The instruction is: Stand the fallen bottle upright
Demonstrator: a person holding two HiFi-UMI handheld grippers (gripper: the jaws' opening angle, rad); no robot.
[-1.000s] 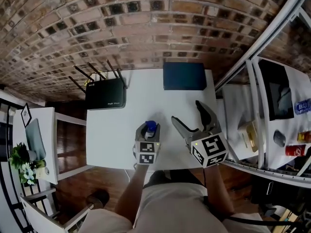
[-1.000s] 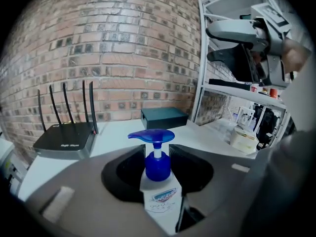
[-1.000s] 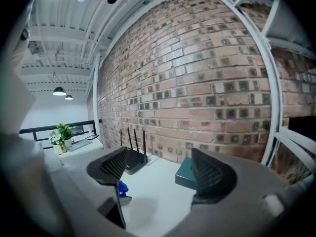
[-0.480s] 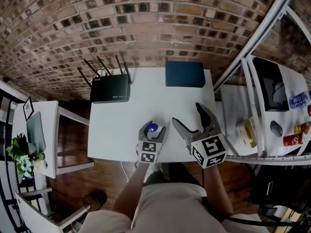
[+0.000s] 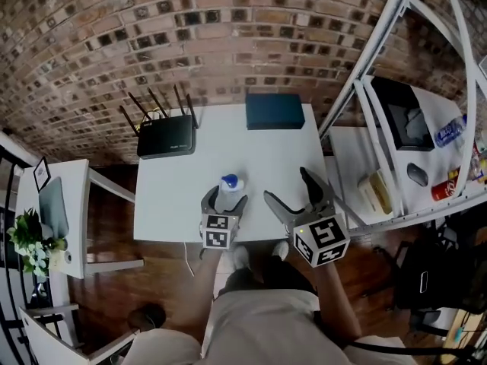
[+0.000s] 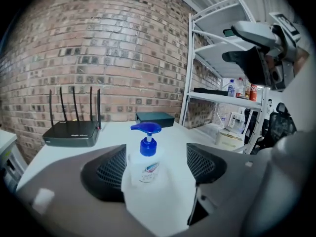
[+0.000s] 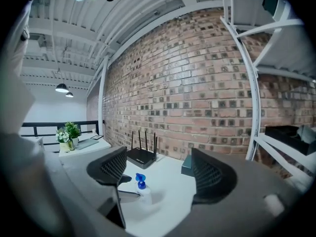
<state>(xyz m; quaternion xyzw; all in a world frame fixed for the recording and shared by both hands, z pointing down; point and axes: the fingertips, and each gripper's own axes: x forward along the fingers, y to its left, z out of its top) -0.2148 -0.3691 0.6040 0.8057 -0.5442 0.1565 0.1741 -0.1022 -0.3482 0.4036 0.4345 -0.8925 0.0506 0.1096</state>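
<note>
— So, nearest first: what are the two grippers doing?

— Both hang over the front edge of the white table (image 5: 171, 207). The left gripper (image 5: 224, 201) has just been opening its jaws; they now stand wide apart, and neither pad is pressing on anything. The right gripper (image 5: 286, 185) is just beside it, its jaws also spread wide with nothing between them.

— And the bottle?

— The bottle (image 5: 230, 182) stands upright on the table, right at the tips of the left gripper. In the left gripper view it sits between the two mesh pads, nearer the left one, blue pump head on top and a label on its pale body. From the right gripper view it shows well beyond that gripper's jaws, off toward the left pad.

— What lies past it?

— Bare tabletop, then at the back left corner a black router (image 5: 166, 137) with four antennas up. At the back edge, further right, a flat dark blue box (image 5: 274, 111). Behind both runs the brick wall (image 5: 228, 36).

— Anything off to the sides?

— A white shelf rack (image 5: 384, 112) stands to the right of the table. To the left, a small side table carries a potted plant (image 5: 30, 243).
</note>
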